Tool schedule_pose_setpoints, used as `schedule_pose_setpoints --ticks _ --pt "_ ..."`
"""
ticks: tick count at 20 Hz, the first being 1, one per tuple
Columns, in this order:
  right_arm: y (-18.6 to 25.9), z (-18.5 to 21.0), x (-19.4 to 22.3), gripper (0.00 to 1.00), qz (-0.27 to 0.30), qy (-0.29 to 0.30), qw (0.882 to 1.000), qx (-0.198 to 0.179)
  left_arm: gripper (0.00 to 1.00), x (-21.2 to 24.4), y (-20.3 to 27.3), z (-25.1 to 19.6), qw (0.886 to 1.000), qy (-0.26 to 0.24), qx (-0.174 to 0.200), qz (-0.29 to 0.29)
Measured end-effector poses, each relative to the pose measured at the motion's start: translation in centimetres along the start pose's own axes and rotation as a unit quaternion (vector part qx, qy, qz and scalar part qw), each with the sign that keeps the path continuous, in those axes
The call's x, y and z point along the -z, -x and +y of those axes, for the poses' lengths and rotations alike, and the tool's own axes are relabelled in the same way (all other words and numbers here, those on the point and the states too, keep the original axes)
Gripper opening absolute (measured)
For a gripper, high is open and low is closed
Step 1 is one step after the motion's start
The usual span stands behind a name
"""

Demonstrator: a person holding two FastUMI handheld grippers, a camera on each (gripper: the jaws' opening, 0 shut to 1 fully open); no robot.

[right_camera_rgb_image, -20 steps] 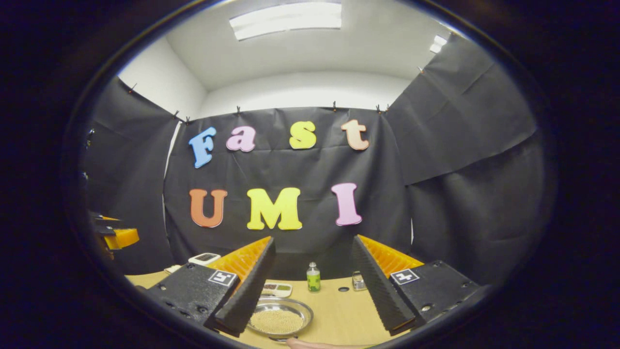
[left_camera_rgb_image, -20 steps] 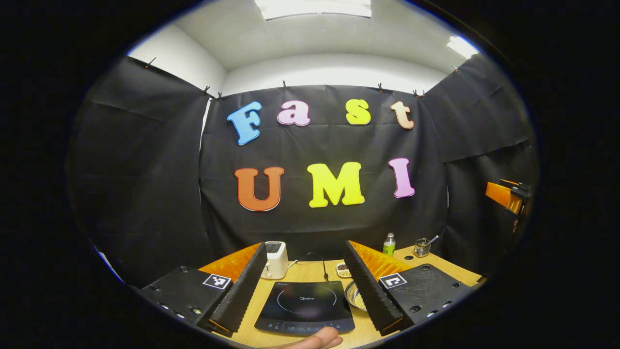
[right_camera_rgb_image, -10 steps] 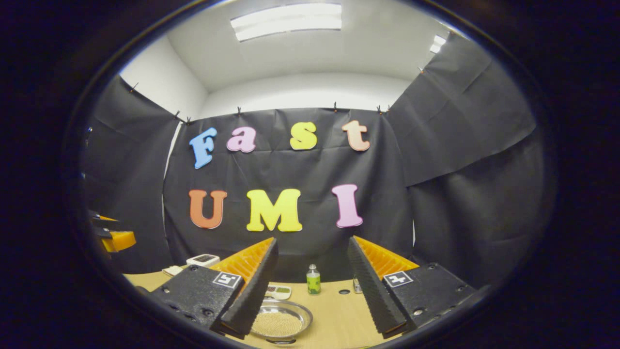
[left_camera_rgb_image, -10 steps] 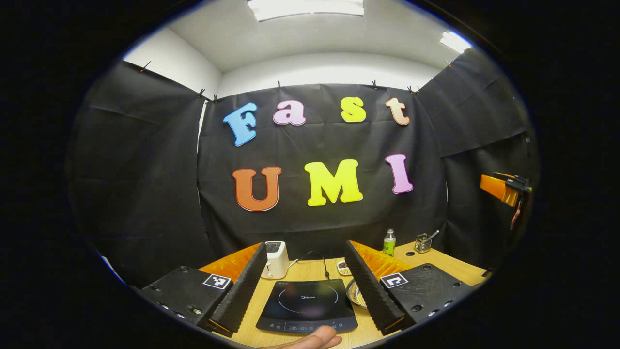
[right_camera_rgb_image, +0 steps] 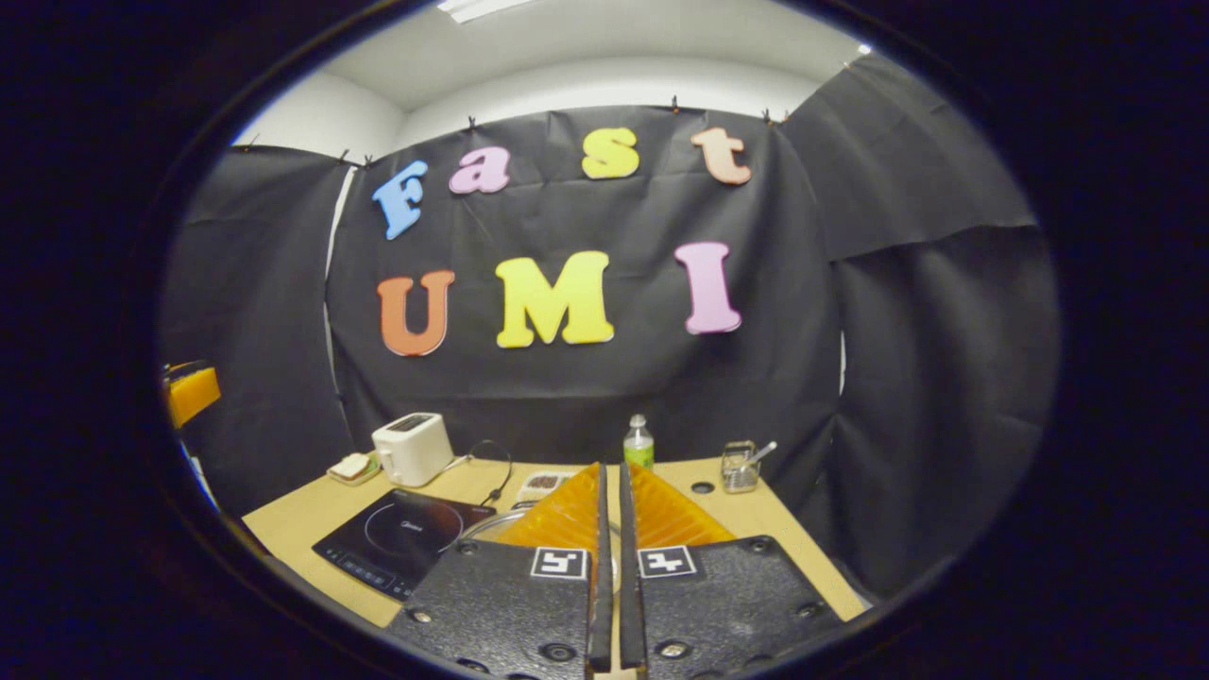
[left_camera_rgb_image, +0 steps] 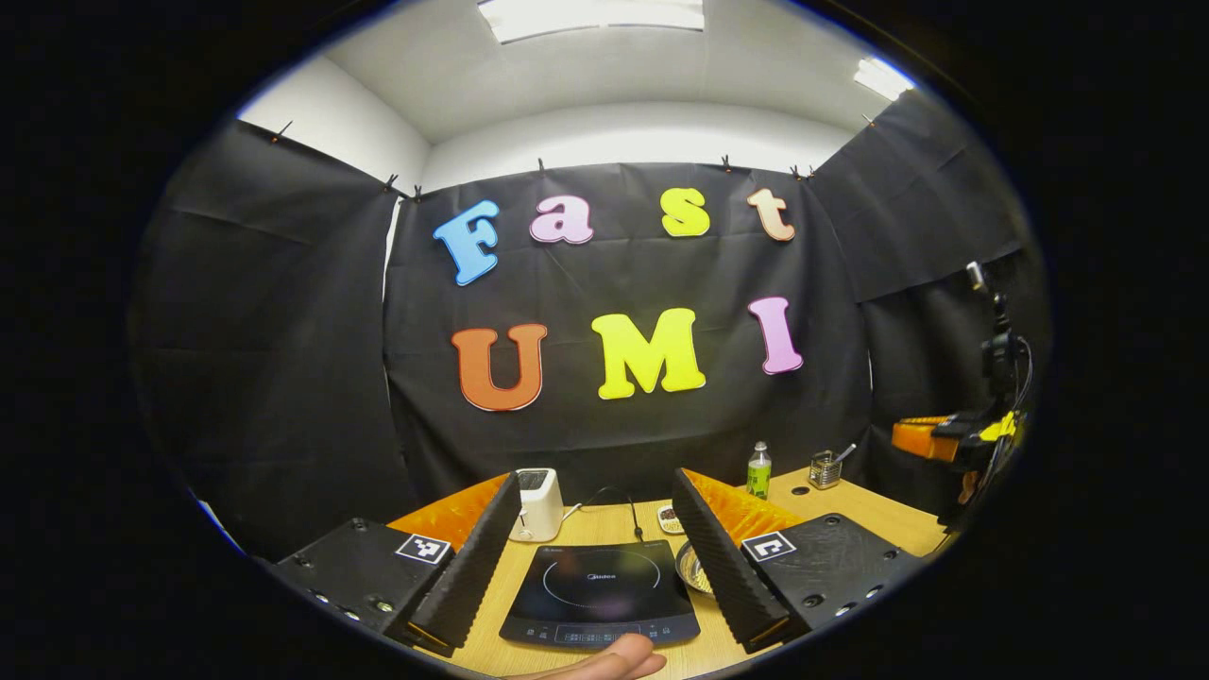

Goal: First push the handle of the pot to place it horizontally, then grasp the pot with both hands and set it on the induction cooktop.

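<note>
My left gripper (left_camera_rgb_image: pixel 595 477) hovers open above the table's near edge, with the black induction cooktop (left_camera_rgb_image: pixel 600 593) showing between its fingers. The metal pot (left_camera_rgb_image: pixel 692 572), a shallow pan holding pale grains, sits just right of the cooktop, mostly hidden behind the right finger. No handle can be seen. My right gripper (right_camera_rgb_image: pixel 611 467) is shut with nothing between its fingers. It covers most of the pot, leaving a curved bit of rim (right_camera_rgb_image: pixel 484 522) in sight. The cooktop (right_camera_rgb_image: pixel 401 543) lies to its left. That gripper also appears far off (left_camera_rgb_image: pixel 940 439).
A white toaster (left_camera_rgb_image: pixel 538 505) with a cord stands behind the cooktop. A green bottle (right_camera_rgb_image: pixel 638 444), a glass jar with a spoon (right_camera_rgb_image: pixel 741 466) and a small snack tray (right_camera_rgb_image: pixel 543 483) sit at the back. A fingertip (left_camera_rgb_image: pixel 604 661) pokes in at the bottom.
My right gripper has gone from open to shut, and its view has tipped down and swung so the cooktop and toaster appear. The left gripper has barely moved.
</note>
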State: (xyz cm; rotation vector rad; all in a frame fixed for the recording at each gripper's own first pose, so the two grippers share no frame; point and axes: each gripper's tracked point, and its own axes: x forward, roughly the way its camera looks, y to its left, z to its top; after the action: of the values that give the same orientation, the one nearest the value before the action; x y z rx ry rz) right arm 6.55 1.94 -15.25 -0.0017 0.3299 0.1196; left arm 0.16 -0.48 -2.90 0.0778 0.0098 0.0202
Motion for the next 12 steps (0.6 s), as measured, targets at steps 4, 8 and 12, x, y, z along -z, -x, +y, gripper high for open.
schedule_pose_setpoints --ticks 4,8,12 --pt "-2.4 1.5 6.3 0.01 0.093 -0.014 0.995 -0.040 0.96 0.8 -0.1 0.0 1.000 -0.003 0.001 0.005" --pt "-3.9 2.3 10.8 0.02 0.141 0.008 0.989 -0.051 0.96 1.6 -0.4 -0.2 1.000 -0.006 0.001 0.013" --pt "-4.0 4.8 14.6 0.04 0.177 0.001 0.981 -0.080 0.96 2.4 -0.7 -0.1 1.000 -0.006 0.001 0.021"
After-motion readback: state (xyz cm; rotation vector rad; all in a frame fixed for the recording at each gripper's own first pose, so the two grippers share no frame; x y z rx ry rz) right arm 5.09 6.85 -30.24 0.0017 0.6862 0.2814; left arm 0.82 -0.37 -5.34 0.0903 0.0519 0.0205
